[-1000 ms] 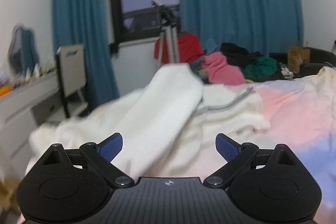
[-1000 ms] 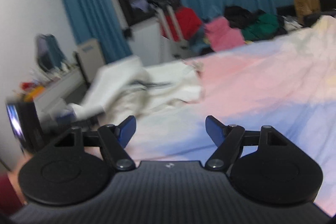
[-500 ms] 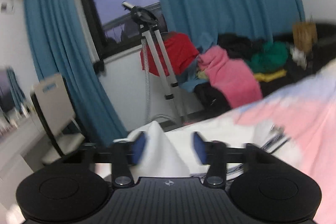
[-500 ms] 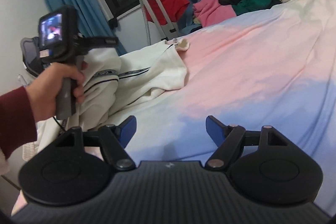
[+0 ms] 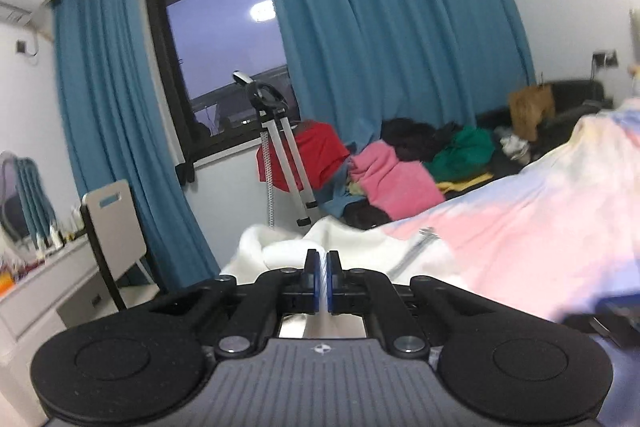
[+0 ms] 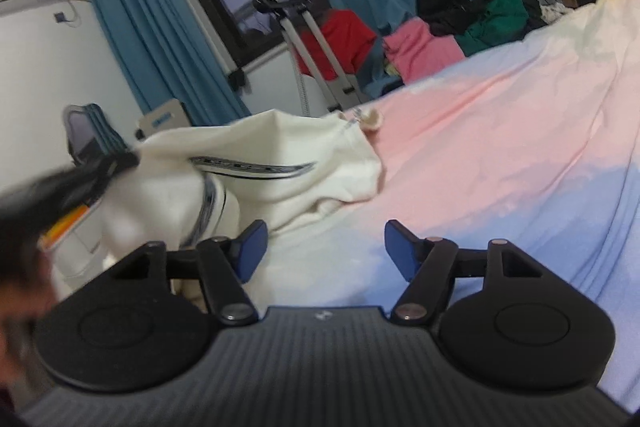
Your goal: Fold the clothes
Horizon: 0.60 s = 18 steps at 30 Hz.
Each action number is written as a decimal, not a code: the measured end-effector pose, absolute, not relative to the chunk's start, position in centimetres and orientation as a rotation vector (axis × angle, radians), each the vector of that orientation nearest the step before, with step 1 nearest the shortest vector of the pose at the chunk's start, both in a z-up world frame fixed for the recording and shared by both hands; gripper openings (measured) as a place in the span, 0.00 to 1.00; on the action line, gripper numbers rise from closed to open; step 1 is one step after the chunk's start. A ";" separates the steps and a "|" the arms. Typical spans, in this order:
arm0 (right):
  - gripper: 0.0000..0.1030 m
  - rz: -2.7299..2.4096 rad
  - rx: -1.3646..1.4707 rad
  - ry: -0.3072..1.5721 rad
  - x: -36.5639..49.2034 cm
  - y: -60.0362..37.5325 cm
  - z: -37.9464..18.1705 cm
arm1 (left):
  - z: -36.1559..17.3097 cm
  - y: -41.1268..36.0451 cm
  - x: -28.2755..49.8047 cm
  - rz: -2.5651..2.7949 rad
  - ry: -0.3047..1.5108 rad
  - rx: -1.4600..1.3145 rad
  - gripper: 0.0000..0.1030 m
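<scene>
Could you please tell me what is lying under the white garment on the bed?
The white garment lies on the pink and blue bedsheet, which shows all around its right side. Whatever sits beneath its folds is covered. The left tongs pinch it.

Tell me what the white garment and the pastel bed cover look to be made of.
The white zip-up garment with a dark striped band looks like thick, soft knit or fleece: matte, with puffy rounded folds; a metal-looking zipper runs along its edge. The pink-and-blue pastel bed cover looks like thin, smooth woven fabric, probably cotton: matte, with shallow creases. The exact fibres cannot be told.
</scene>
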State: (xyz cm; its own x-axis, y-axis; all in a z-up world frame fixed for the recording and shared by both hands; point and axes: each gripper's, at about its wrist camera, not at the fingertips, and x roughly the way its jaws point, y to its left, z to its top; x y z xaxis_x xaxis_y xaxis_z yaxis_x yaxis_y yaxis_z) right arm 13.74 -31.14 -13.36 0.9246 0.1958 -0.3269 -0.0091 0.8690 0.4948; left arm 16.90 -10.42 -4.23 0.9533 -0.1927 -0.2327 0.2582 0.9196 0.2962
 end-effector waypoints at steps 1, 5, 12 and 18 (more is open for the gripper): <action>0.62 0.122 0.515 0.382 13.4 -31.0 -13.2 | -4.4 -9.7 14.9 -0.238 0.205 0.308 0.03; 0.41 0.172 0.538 0.390 12.2 -30.6 -12.8 | -6.0 -7.1 9.1 -0.236 0.259 0.222 0.03; 0.27 0.207 0.773 0.497 12.1 -31.7 -13.8 | -6.8 -3.1 7.4 -0.205 0.341 0.025 0.03; 0.31 0.170 0.888 0.542 17.6 -32.3 -12.6 | -7.3 0.1 9.0 -0.211 0.382 -0.105 0.03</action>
State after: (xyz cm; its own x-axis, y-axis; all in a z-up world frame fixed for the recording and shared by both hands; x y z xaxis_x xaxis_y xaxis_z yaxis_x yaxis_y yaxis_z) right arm 17.61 -32.32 -12.55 0.8529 0.3597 -0.3785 0.0789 0.6278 0.7743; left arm 9.04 0.07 -7.33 0.9065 -0.2235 -0.3582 0.1840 0.9727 -0.1413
